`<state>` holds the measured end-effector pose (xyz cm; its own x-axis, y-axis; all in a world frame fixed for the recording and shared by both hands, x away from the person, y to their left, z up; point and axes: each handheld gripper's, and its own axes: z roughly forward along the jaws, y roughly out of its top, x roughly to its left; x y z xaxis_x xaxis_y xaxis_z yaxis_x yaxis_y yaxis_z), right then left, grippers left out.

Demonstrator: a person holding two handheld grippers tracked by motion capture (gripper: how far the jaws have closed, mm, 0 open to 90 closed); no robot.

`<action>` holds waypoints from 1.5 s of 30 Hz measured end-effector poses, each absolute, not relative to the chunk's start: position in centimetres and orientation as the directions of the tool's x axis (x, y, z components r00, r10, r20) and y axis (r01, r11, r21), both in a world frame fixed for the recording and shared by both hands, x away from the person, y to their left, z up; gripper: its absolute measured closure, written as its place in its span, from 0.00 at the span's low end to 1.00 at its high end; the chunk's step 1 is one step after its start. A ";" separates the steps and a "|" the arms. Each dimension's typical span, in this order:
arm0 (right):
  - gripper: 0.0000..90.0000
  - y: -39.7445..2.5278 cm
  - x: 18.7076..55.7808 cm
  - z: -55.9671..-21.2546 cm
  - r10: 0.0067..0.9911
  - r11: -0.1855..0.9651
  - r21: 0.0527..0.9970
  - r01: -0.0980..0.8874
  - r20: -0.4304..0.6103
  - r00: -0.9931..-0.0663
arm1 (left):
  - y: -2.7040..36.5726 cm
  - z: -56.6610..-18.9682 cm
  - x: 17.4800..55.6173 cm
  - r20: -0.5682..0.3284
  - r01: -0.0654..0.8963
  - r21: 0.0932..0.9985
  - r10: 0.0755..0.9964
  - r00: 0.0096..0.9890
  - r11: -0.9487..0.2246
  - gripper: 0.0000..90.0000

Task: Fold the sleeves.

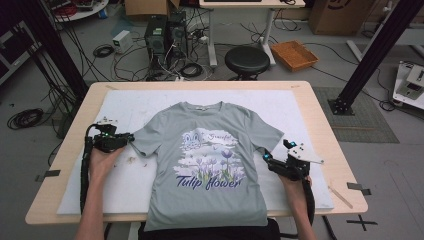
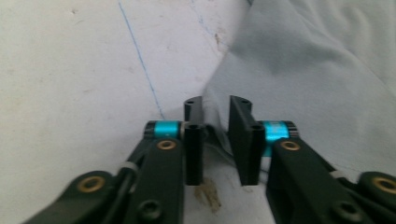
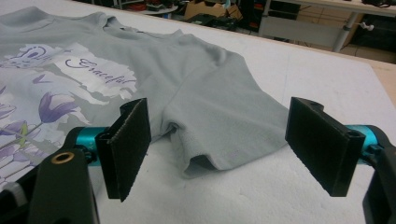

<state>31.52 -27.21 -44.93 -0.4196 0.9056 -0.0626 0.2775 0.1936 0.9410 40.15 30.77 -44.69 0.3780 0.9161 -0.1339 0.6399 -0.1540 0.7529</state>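
Grey T-shirt [image 1: 210, 165] lies flat, print side up, on the white pad [image 1: 310, 120] covering the worktop [image 1: 60, 165]; collar points away from the person, hem hangs over the near edge, "Tulip flower" print across the chest. Left gripper [image 1: 129, 137] sits at the tip of the shirt's left-hand sleeve [image 1: 145, 142] as seen in the high view. In the left gripper view the 2 fingers [image 2: 194, 140] are nearly closed w/ a narrow gap, and the sleeve edge [image 2: 219, 116] runs into that gap, a thin bit of grey fabric btwn them; cannot tell if the pads actually squeeze it. Rest of the sleeve spreads up and to the right of the fingers, bare pad to their left w/ a thin blue line [image 2: 140, 56] drawn on it. Right gripper [image 1: 272, 161] is at the other sleeve [image 1: 262, 135], low over the pad. In the right gripper view its 2 fingers [image 3: 128, 144] are spread wide, nothing held; the sleeve cuff [image 3: 210, 161] lies on the pad btwn them, just ahead, closer to the left finger than the right, not touching either.
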 end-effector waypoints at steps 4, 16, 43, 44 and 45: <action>0.25 -27.2 31.5 -44.9 0.905 0.196 0.940 0.278 -0.065 -0.420 | 30.9 -44.3 39.9 -0.104 0.628 0.761 0.924 0.369 -0.165 0.94; 0.25 -27.1 31.5 -44.9 0.904 0.204 0.938 0.281 -0.070 -0.422 | 31.3 -42.4 39.0 -0.094 0.601 0.783 0.924 0.371 -0.161 0.94; 0.26 -26.9 31.6 -44.9 0.897 0.221 0.932 0.287 -0.080 -0.434 | 21.3 -41.0 41.9 -0.058 0.514 0.819 0.855 0.516 -0.255 0.93; 0.26 -26.9 31.6 -44.9 0.897 0.224 0.931 0.288 -0.082 -0.433 | 20.8 -41.1 42.0 -0.057 0.515 0.817 0.852 0.521 -0.260 0.93; 0.26 -26.9 31.6 -44.9 0.898 0.225 0.931 0.288 -0.083 -0.433 | 20.5 -41.2 42.1 -0.057 0.514 0.816 0.849 0.526 -0.264 0.93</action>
<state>31.63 -26.90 -44.92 -0.4330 0.8976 -0.0828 0.2882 0.2249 0.9308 42.13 20.55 -41.15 0.5260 0.8486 -0.0566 0.5138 -0.2640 0.8163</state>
